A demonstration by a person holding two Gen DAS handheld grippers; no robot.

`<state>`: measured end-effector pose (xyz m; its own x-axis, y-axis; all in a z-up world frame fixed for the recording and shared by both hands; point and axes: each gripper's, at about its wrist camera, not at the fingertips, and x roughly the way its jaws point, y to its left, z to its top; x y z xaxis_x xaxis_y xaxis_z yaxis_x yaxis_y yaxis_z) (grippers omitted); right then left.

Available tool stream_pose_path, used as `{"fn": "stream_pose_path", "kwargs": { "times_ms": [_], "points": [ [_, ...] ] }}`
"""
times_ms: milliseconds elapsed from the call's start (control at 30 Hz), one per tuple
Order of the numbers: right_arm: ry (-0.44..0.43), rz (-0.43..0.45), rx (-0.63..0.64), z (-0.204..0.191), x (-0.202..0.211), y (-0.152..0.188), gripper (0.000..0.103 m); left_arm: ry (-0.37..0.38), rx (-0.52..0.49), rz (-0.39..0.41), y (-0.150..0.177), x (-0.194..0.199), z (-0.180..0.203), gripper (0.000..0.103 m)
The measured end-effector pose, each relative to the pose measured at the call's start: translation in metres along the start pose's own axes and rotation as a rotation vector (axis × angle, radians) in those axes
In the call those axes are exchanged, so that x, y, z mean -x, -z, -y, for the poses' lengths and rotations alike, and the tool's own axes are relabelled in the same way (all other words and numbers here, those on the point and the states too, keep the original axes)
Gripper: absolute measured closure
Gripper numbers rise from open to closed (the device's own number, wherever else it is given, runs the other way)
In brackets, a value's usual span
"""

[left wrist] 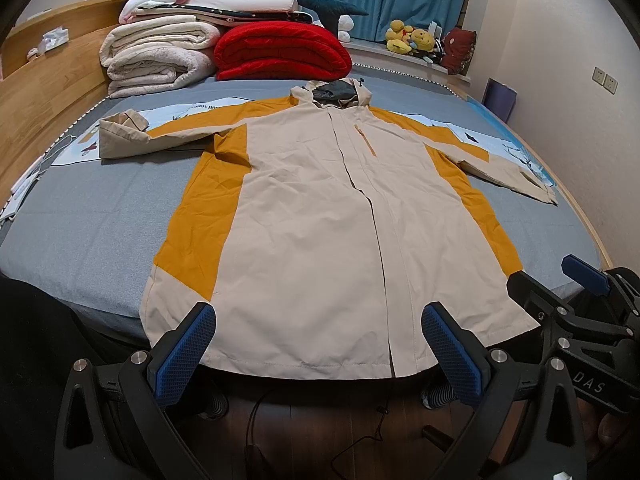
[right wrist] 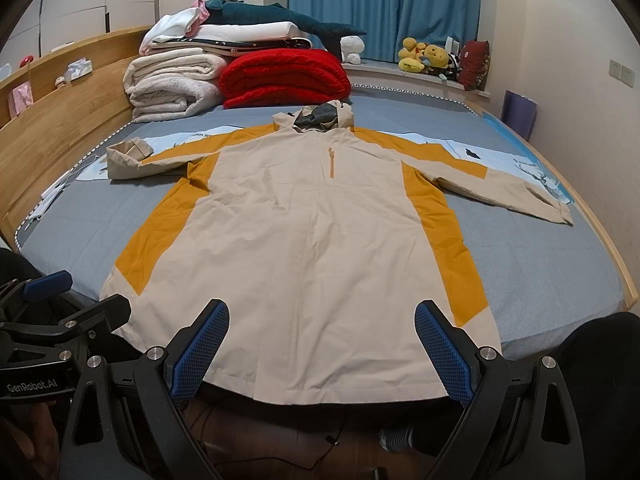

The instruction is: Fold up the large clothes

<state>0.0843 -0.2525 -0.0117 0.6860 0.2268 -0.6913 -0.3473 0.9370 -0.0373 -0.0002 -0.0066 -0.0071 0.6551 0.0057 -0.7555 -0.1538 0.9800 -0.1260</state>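
Note:
A beige and mustard hooded jacket (left wrist: 316, 216) lies flat, front up, on the grey bed (left wrist: 88, 236), sleeves spread to both sides, hem hanging over the near edge. It also shows in the right wrist view (right wrist: 304, 240). My left gripper (left wrist: 320, 344) is open and empty, held just before the hem. My right gripper (right wrist: 320, 344) is open and empty, also in front of the hem; it appears at the right of the left wrist view (left wrist: 560, 280). The left sleeve cuff (left wrist: 120, 136) is folded back on itself.
Folded white blankets (left wrist: 156, 56) and a red quilt (left wrist: 280, 52) are stacked at the bed's far end. A wooden headboard (left wrist: 52, 80) runs along the left. Plush toys (left wrist: 412, 38) sit on the windowsill. Cables lie on the dark floor (left wrist: 320, 432) below.

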Motion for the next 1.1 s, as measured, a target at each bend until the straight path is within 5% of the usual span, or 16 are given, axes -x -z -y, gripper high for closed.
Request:
{"fn": "stream_pose_path", "kwargs": {
  "times_ms": [867, 967, 1100],
  "points": [
    [0.002, 0.002, -0.001, 0.001, 0.001, 0.0, 0.009, -0.005, -0.002, 0.009, 0.001, 0.0, 0.002, 0.001],
    [-0.003, 0.004, -0.006, 0.002, 0.003, 0.0, 0.009, -0.011, -0.007, 0.044, 0.0, 0.006, 0.003, 0.008],
    [-0.027, 0.002, -0.026, 0.005, 0.0, -0.004, 0.018, 0.003, -0.017, 0.083, -0.009, 0.016, 0.003, 0.046]
  ]
}}
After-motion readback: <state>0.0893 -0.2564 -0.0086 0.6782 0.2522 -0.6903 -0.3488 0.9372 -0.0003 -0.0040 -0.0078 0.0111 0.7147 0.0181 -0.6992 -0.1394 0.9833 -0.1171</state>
